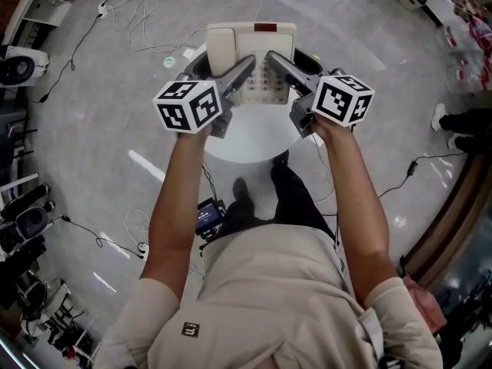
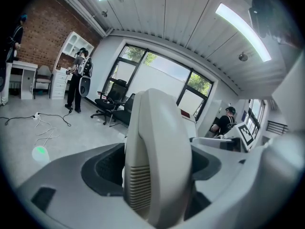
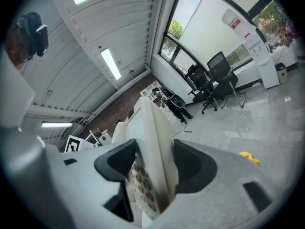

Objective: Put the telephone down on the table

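Observation:
A cream desk telephone [image 1: 250, 48] with its handset on the left and its keypad in the middle is held over the far part of a small round white table [image 1: 254, 141]. My left gripper [image 1: 244, 66] is shut on the handset side; in the left gripper view the handset [image 2: 159, 151] fills the gap between the jaws. My right gripper [image 1: 275, 60] is shut on the phone's right part, and in the right gripper view the keypad body [image 3: 152, 147] stands edge-on between the jaws. Both gripper views look up at the ceiling. Whether the phone touches the table is hidden.
Grey floor surrounds the table, with loose cables [image 1: 127, 10] at the far left and a cable [image 1: 400, 179] at the right. Camera gear [image 1: 23, 221] stands at the left edge. Someone's shoe [image 1: 438, 118] shows at the right. Office chairs [image 2: 112, 101] stand by the windows.

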A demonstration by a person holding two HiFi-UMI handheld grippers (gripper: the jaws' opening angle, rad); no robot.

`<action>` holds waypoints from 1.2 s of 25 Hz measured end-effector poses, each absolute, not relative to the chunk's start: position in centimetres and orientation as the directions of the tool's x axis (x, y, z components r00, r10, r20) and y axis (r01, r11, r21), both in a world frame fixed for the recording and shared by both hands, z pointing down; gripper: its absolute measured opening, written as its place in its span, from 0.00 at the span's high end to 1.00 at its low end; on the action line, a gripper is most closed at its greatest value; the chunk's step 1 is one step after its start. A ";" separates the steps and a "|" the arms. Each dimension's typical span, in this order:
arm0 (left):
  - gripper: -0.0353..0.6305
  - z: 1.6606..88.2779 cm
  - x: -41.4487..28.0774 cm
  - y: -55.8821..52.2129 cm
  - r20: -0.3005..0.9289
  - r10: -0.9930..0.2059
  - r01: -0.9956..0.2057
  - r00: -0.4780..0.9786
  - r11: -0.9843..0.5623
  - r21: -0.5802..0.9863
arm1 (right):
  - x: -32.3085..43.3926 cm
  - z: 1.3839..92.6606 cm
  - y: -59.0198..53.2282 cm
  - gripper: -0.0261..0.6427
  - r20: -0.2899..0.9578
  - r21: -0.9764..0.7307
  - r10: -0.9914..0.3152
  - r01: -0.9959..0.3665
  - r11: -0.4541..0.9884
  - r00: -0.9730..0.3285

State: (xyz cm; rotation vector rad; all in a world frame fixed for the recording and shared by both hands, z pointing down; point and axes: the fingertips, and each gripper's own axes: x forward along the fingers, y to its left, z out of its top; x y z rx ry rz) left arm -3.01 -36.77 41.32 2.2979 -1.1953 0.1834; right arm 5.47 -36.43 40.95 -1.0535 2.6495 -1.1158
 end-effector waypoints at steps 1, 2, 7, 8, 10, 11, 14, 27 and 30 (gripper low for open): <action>0.38 41.8 -3.1 -36.9 0.362 -0.716 -0.793 0.597 -0.459 0.402 | 5.4 41.4 -36.6 0.61 0.187 -0.661 -0.623 -0.566 0.492 -0.760; 0.38 42.2 -3.1 -37.1 0.368 -0.713 -0.793 0.597 -0.455 0.406 | 5.4 41.9 -36.8 0.61 0.192 -0.664 -0.623 -0.567 0.487 -0.759; 0.38 44.1 -3.6 -37.7 0.397 -0.697 -0.793 0.597 -0.440 0.422 | 4.9 43.8 -37.4 0.61 0.210 -0.683 -0.622 -0.569 0.459 -0.754; 0.38 44.5 -3.8 -37.8 0.401 -0.694 -0.793 0.598 -0.437 0.424 | 4.8 44.2 -37.4 0.61 0.212 -0.685 -0.623 -0.569 0.455 -0.753; 0.38 45.5 -4.3 -38.0 0.408 -0.690 -0.793 0.598 -0.433 0.429 | 4.2 45.1 -37.6 0.61 0.219 -0.690 -0.623 -0.570 0.446 -0.751; 0.38 46.0 -4.7 -38.2 0.413 -0.687 -0.793 0.598 -0.430 0.432 | 3.9 45.6 -37.8 0.61 0.222 -0.692 -0.624 -0.572 0.440 -0.749; 0.38 47.3 -5.4 -38.5 0.425 -0.679 -0.792 0.599 -0.421 0.443 | 3.2 46.9 -38.1 0.61 0.234 -0.697 -0.627 -0.578 0.424 -0.743; 0.38 52.7 -5.7 -39.0 0.482 -0.636 -0.787 0.602 -0.371 0.493 | 3.0 52.1 -38.6 0.61 0.291 -0.716 -0.637 -0.604 0.349 -0.714; 0.38 53.8 -5.7 -38.9 0.492 -0.626 -0.784 0.605 -0.360 0.506 | 3.0 53.1 -38.5 0.61 0.303 -0.715 -0.646 -0.615 0.332 -0.701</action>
